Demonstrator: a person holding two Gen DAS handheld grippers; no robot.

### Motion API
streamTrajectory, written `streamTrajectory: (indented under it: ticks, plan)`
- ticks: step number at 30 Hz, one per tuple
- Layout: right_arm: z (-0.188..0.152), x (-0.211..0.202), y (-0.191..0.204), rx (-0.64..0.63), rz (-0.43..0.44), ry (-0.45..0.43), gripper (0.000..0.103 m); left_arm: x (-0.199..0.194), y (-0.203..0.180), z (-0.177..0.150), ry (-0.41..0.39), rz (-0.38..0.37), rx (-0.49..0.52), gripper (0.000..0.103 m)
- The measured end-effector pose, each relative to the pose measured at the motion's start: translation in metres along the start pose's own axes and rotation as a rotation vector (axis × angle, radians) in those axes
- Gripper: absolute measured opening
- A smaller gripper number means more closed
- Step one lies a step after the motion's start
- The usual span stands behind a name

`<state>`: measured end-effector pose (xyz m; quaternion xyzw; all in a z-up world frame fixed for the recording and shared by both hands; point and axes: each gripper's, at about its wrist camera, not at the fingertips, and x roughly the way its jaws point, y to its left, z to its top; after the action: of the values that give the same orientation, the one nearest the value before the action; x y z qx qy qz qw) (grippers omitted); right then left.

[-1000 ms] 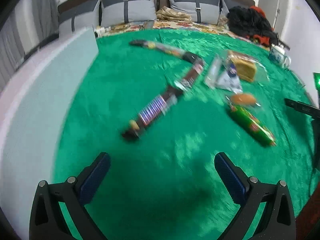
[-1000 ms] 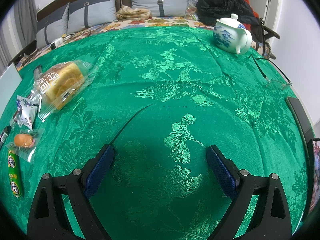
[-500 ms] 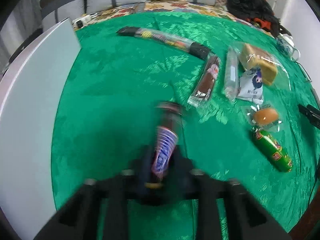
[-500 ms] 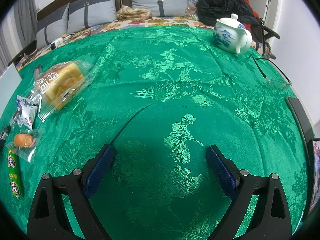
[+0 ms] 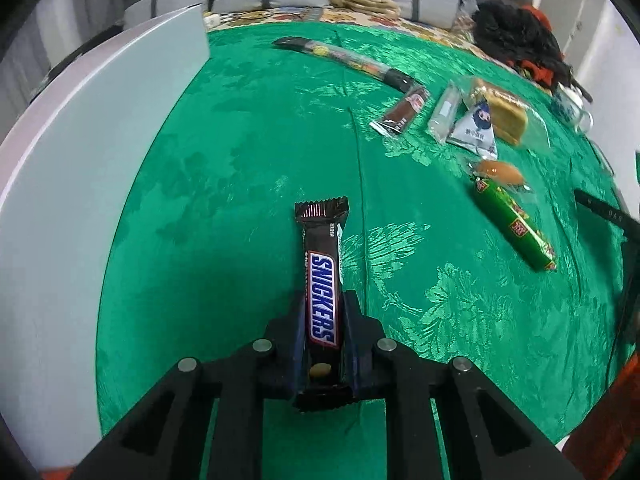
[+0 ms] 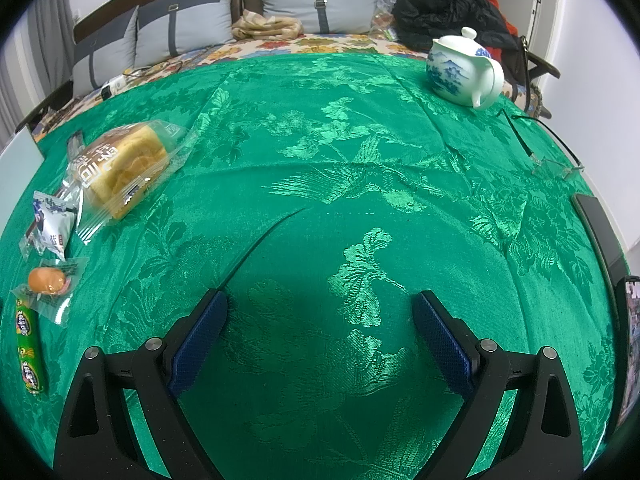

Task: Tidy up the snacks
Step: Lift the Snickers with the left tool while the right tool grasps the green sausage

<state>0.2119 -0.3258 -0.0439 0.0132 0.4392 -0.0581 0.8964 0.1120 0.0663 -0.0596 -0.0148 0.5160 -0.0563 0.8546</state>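
My left gripper (image 5: 322, 312) is shut on a brown Snickers bar (image 5: 321, 280) and holds it lengthwise above the green tablecloth (image 5: 240, 152). Other snacks lie to the right: a green sausage pack (image 5: 514, 229), a small round bun (image 5: 498, 172), a white triangular packet (image 5: 476, 130), wrapped bread (image 5: 502, 116), a clear stick pack (image 5: 444, 112), a brown bar (image 5: 402, 114) and a long tube pack (image 5: 344, 58). My right gripper (image 6: 320, 328) is open and empty over bare cloth. The bread (image 6: 120, 168), bun (image 6: 47, 280) and sausage (image 6: 28, 348) lie at its left.
A white board (image 5: 60, 184) lies along the table's left side. A blue-and-white teapot (image 6: 464, 68) stands at the far right. Glasses (image 6: 552, 160) and a dark phone (image 6: 600, 224) lie near the right edge. A sofa with grey cushions (image 6: 316, 0) is behind the table.
My left gripper went from open above the cloth to shut on the Snickers bar, which now points straight ahead and is lifted. The right gripper has not moved.
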Motion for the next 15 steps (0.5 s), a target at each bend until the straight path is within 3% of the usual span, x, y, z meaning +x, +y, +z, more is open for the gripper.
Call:
streamTrajectory:
  ticks: [7, 10, 12, 15]
  plan:
    - [0.001, 0.001, -0.001, 0.003, -0.001, 0.005, 0.096, -0.004, 0.002, -0.009, -0.019, -0.006, -0.047, 0.017]
    - [0.013, -0.003, 0.003, 0.022, 0.046, 0.166, 0.093, -0.006, 0.004, -0.013, -0.019, -0.014, -0.051, 0.017]
    - [0.016, -0.031, 0.027, 0.020, 0.301, 0.172, 0.093, -0.007, 0.004, -0.015, -0.023, -0.020, -0.051, 0.017]
    - [0.013, -0.053, 0.096, -0.167, 0.487, 0.278, 0.092, -0.008, 0.003, -0.018, -0.030, -0.023, -0.047, 0.017]
